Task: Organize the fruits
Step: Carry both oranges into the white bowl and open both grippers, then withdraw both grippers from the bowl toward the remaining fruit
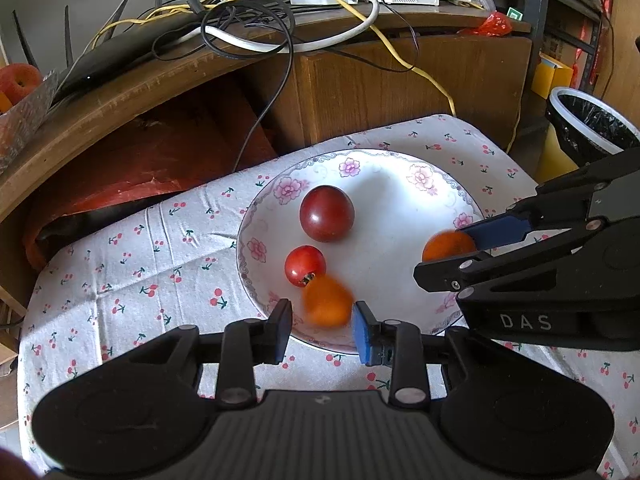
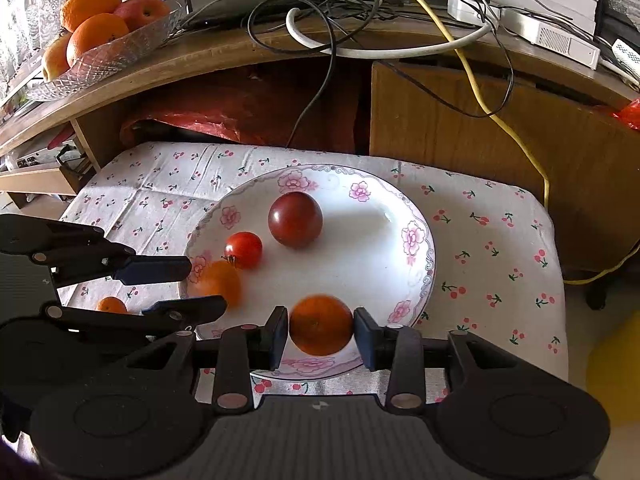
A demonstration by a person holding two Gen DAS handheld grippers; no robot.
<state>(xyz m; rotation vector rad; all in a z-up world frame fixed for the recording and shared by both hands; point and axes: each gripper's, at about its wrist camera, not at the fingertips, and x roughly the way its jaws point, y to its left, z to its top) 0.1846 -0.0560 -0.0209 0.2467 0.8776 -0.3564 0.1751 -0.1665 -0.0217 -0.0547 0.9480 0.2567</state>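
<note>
Plate: a floral-rimmed white plate [image 2: 416, 236] is set on the counter, which is covered by a cherry-print cloth [image 2: 492, 248].
Right gripper [image 2: 320, 326]: its fingers are clenched on an orange fruit [image 2: 320, 324] over the plate's near rim.
Left gripper [image 1: 322, 326]: its fingers are released; a blurred orange fruit [image 1: 327, 300] is seen between them, untouched.
Tomatoes: a dark tomato [image 2: 295, 219] and a small red tomato [image 2: 243, 249] lie on the plate.
Cloth: another small orange fruit [image 2: 111, 305] lies beside the plate.

tangled cables [image 1: 256, 28], wooden desk [image 2: 480, 120], lined bin [image 1: 588, 124]
</note>
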